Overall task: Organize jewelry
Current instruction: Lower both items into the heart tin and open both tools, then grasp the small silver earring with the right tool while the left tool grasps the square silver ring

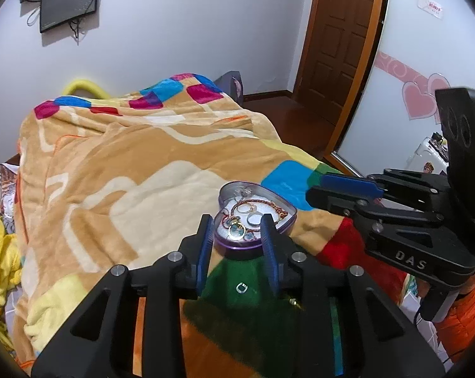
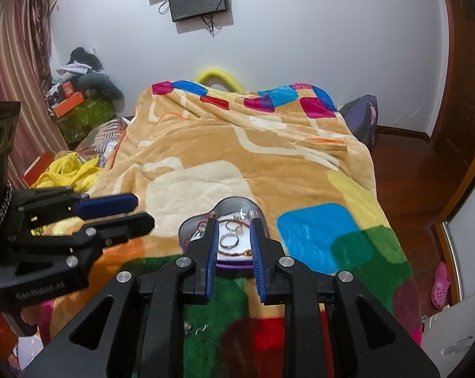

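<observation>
A purple heart-shaped tin (image 1: 278, 193) lies open on the blanket and holds rings, a red-and-gold bracelet (image 1: 262, 203) and blue earrings. My left gripper (image 1: 237, 226) is open and empty, just before the tin's near rim. A small silver ring (image 1: 242, 287) lies on the green patch between its fingers. A gold piece (image 1: 293, 301) lies by its right finger. My right gripper (image 2: 234, 230) is open and empty, its fingers framing the tin (image 2: 237, 203) from the near side. Small silver pieces (image 2: 195, 327) lie on the green patch under it.
The patchwork blanket (image 1: 127, 163) covers the bed. Yellow clothes (image 2: 67, 167) lie at the left. Boxes and clutter (image 2: 80, 107) stand in the far left corner. A wooden door (image 1: 338, 31) and wood floor are to the right. A pink shoe (image 2: 440, 283) lies on the floor.
</observation>
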